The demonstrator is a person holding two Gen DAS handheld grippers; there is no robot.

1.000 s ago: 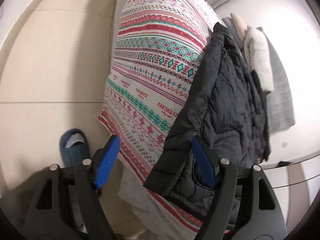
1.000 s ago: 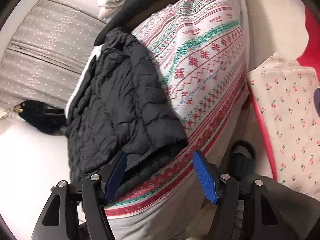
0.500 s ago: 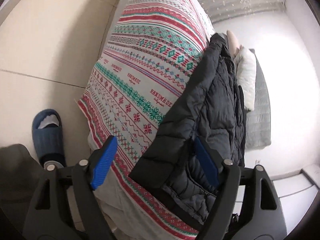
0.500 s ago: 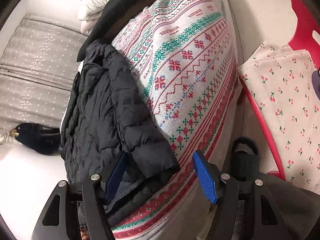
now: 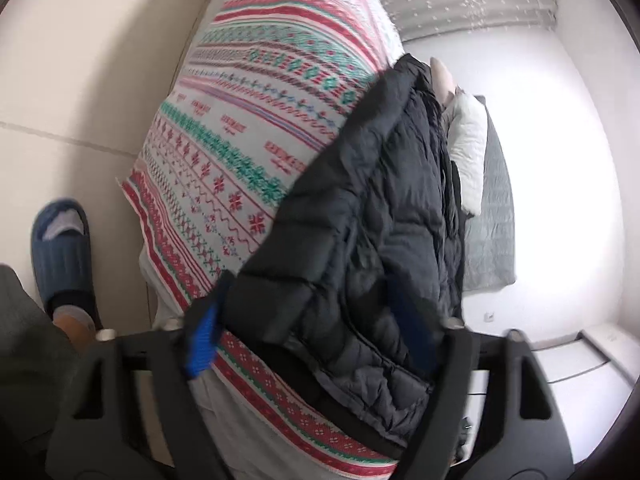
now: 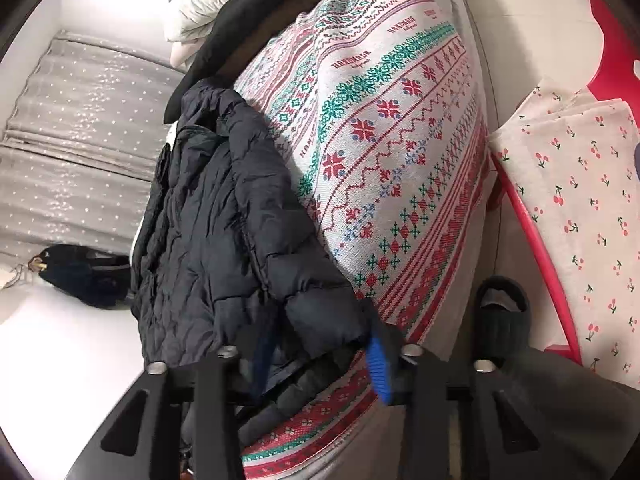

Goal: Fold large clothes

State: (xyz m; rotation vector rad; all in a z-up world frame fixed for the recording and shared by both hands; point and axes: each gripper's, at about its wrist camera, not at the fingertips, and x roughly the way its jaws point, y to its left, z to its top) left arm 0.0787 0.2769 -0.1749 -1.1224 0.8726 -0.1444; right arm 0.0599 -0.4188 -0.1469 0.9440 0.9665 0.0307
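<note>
A black quilted puffer jacket [image 5: 372, 240] lies along one side of a bed covered by a red, green and white patterned blanket [image 5: 248, 132]. It also shows in the right wrist view [image 6: 224, 232]. My left gripper [image 5: 308, 336] is open, its blue pads either side of the jacket's near corner. My right gripper [image 6: 320, 360] is open too, with the jacket's other near corner between its jaws. Neither gripper has closed on the cloth.
White pillows [image 5: 468, 152] and a grey quilt [image 5: 492, 232] lie at the bed's far end. A blue slipper on a foot [image 5: 60, 248] stands on the tiled floor. A cherry-print cloth [image 6: 580, 200] over a red frame stands beside the bed. A dark bag [image 6: 80, 276] lies by the curtain.
Both grippers have moved forward onto the jacket's near edge, so its corners now sit between the open jaws. The jaws have narrowed a little.
</note>
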